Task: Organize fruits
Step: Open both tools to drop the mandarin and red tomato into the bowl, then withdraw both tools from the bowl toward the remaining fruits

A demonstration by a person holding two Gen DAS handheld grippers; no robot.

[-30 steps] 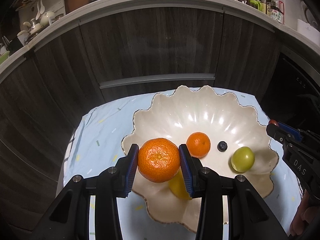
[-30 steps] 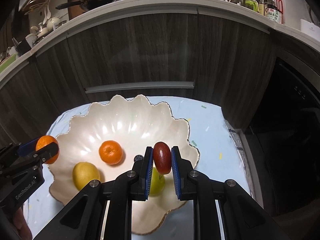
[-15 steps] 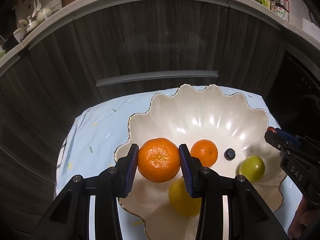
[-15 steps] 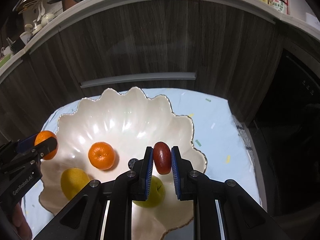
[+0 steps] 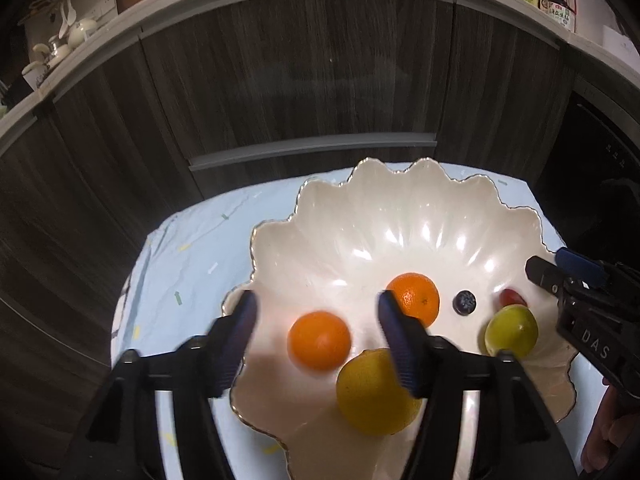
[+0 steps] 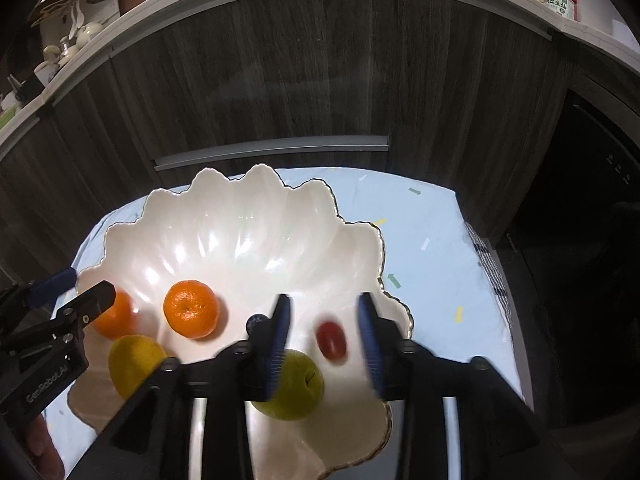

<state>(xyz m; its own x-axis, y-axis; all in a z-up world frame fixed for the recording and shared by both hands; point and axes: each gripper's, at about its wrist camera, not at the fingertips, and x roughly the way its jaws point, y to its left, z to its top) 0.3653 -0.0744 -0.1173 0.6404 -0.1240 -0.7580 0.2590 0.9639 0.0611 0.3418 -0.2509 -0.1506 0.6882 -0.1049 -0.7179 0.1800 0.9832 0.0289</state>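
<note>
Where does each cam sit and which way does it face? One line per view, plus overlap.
Left wrist: on the left gripper, angled down into the scalloped bowl; jaws just opened around a mandarin; right gripper at right edge.
Right wrist: on the right gripper, same downward angle; jaws just opened around a red fruit; left gripper at left edge.
Shared: bowl, fruit, dark cabinets.

Six fruits down in the scalloped white bowl (image 5: 400, 208). Near-left mandarin (image 5: 319, 340), round and bright orange, blurred, lying free beside the yellow lemon (image 5: 376, 392). Second mandarin (image 5: 418, 296) further in, stem dimple showing. Tiny dark blueberry (image 5: 464, 302) next along. Green apple (image 6: 294, 390) at the near rim, small red oval fruit (image 6: 331, 340) just beside it, blurred.
</note>
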